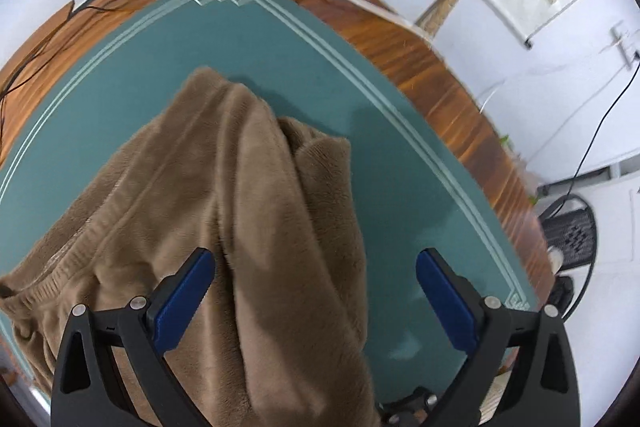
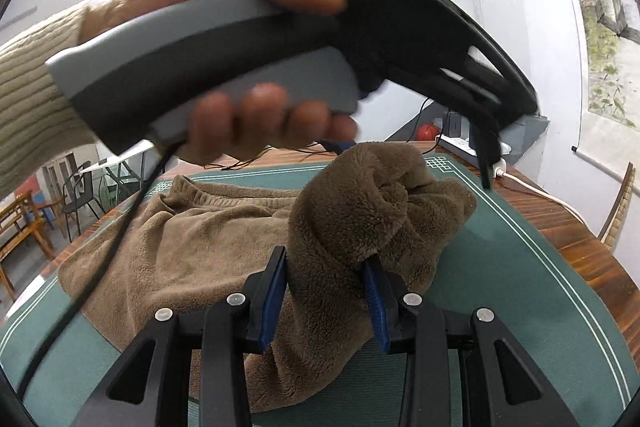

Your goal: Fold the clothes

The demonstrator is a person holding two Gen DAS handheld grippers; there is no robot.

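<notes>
From the left wrist, the left tool [image 1: 316, 301] is seen pointing steeply down with its blue pads spread wide and nothing pressed between them. The brown fleece garment [image 1: 224, 195] is spread on the green mat [image 1: 312, 51] that covers the wooden table [image 1: 404, 47]. A raised fold of it runs between the open pads and away toward the far corner of the mat, so its long axis lies roughly in line with the tool, with the ribbed waistband [image 1: 60, 263] off to the left. From the right wrist, the right tool [image 2: 326, 297] is seen closed partway on a bunched hump of the same garment [image 2: 352, 211], both pads sunk into the pile. The rest of the cloth lies flat to the left and beyond. Above it, the person's left hand [image 2: 248, 39] is seen gripping the handle of the other tool, which is angled down past the far side of the hump; the left tool is judged nearer the free, flat part. No brand, label or legible writing is visible in either view.
</notes>
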